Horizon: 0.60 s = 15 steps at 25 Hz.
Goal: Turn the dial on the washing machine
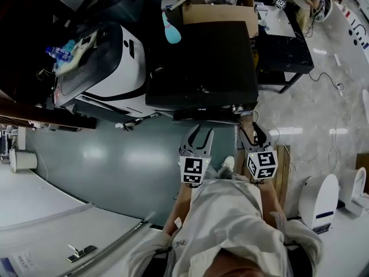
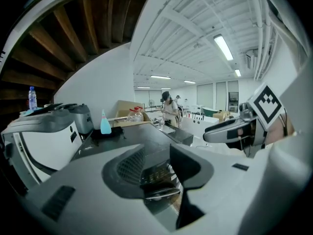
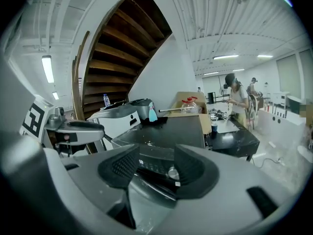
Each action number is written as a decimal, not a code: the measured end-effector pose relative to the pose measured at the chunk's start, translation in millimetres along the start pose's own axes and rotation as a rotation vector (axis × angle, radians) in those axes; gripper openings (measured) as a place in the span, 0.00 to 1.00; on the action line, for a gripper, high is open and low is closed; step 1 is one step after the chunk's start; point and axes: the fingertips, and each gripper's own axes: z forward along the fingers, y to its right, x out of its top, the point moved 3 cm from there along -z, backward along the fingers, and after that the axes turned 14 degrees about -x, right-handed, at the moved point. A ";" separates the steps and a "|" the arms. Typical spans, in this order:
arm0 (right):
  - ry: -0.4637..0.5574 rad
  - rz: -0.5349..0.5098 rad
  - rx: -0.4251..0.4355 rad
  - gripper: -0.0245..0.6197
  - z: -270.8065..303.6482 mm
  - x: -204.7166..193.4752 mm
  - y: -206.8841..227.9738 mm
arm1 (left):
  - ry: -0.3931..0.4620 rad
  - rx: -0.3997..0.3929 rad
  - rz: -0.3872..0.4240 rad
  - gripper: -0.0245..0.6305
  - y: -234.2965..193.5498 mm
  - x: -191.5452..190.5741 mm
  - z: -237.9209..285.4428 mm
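The black washing machine [image 1: 202, 62] stands in front of me, its control panel [image 1: 207, 113] along the near edge. The silver dial [image 1: 237, 109] sits at the panel's right end. My right gripper [image 1: 254, 130] hovers just short of the dial. In the right gripper view the dial [image 3: 172, 172] shows beyond the curved pads, untouched. The jaws of my right gripper [image 3: 157, 169] are shut with nothing between them. My left gripper [image 1: 200, 133] hangs before the panel's middle. In the left gripper view the gripper [image 2: 149, 168] holds nothing, and its jaw state is unclear.
A white machine [image 1: 109, 68] stands left of the washer. A blue bottle [image 1: 171, 30] and a cardboard box [image 1: 219, 7] sit at the washer's back. To the right are a black table [image 1: 282, 45], a wooden pallet [image 1: 283, 172] and a white appliance [image 1: 320, 201].
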 end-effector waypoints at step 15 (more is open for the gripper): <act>-0.100 -0.008 -0.056 0.41 50.6 -38.3 16.6 | -0.105 -0.053 -0.041 0.29 -9.3 -42.2 55.8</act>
